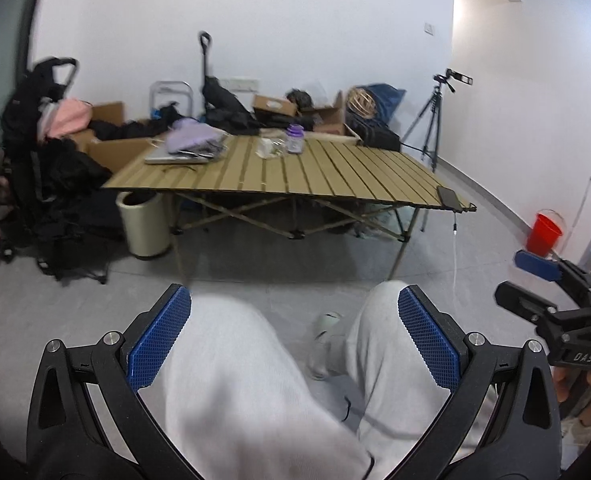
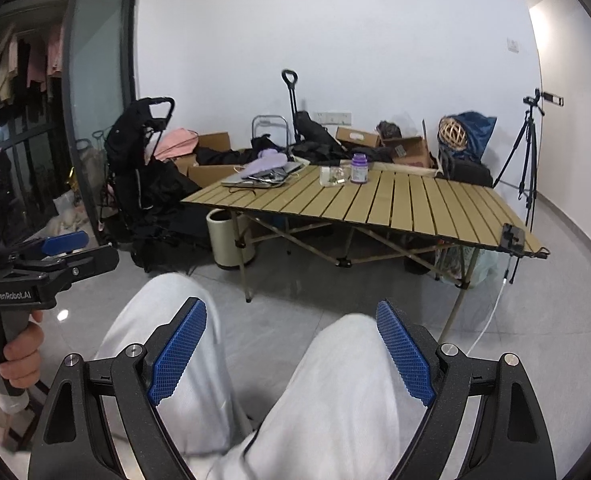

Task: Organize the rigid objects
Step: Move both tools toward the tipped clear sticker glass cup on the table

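Observation:
A slatted folding table [image 1: 335, 176] [image 2: 415, 208] stands across the room. On its far side stand a purple-lidded jar [image 1: 295, 140] [image 2: 359, 168] and a small clear container [image 1: 265, 148] [image 2: 329, 176]. A laptop [image 1: 175, 157] [image 2: 255, 180] with a lilac cloth [image 1: 189, 138] on it lies at the left end. A phone [image 1: 447, 197] [image 2: 512, 237] lies at the near right corner. My left gripper [image 1: 295, 340] and right gripper [image 2: 291, 352] are both open and empty, held low over the person's knees, far from the table.
A cream bin [image 1: 143, 224] [image 2: 231, 240] stands under the table's left end. Strollers, boxes and bags crowd the back wall. A tripod [image 1: 431, 124] [image 2: 527, 152] stands at right, a red bucket [image 1: 543, 232] near it. A glass door [image 2: 95, 100] is at left.

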### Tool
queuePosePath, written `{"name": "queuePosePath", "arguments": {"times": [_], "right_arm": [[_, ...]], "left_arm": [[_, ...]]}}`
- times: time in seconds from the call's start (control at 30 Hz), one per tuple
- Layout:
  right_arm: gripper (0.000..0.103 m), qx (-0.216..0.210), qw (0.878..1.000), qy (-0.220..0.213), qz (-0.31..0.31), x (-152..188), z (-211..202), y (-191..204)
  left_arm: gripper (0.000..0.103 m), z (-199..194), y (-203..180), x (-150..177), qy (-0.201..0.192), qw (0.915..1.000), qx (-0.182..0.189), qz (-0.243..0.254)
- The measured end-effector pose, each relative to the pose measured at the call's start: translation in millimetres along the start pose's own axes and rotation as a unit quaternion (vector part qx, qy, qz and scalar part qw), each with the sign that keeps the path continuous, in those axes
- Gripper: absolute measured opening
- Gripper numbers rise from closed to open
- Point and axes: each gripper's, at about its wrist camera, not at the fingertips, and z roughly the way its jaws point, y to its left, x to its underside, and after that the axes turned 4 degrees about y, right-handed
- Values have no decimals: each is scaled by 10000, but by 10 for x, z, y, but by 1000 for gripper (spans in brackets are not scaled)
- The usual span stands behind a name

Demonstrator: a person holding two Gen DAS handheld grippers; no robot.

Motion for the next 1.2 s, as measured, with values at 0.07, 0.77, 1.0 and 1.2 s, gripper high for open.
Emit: {"name": "queuePosePath", "arguments": {"times": [0.07,0.77,1.0,1.2], "right_arm": [[91,-28,9999,129,33,-120,225,-77],[91,-419,9941,798,602,-1634,2594,-918],[91,-320,9949,615,735,-2094,3446,-1376],[87,-368,9938,718,759,-2440,4138,-1726]], "left_arm": [[103,227,42,-163,163,9998,-64,35],[103,2743,423,-2307,809,9889,674,1046],[103,4213,556,-3100,1310,9800,730,1305],[103,4762,390,-3505,931,9789,460,1759]]}}
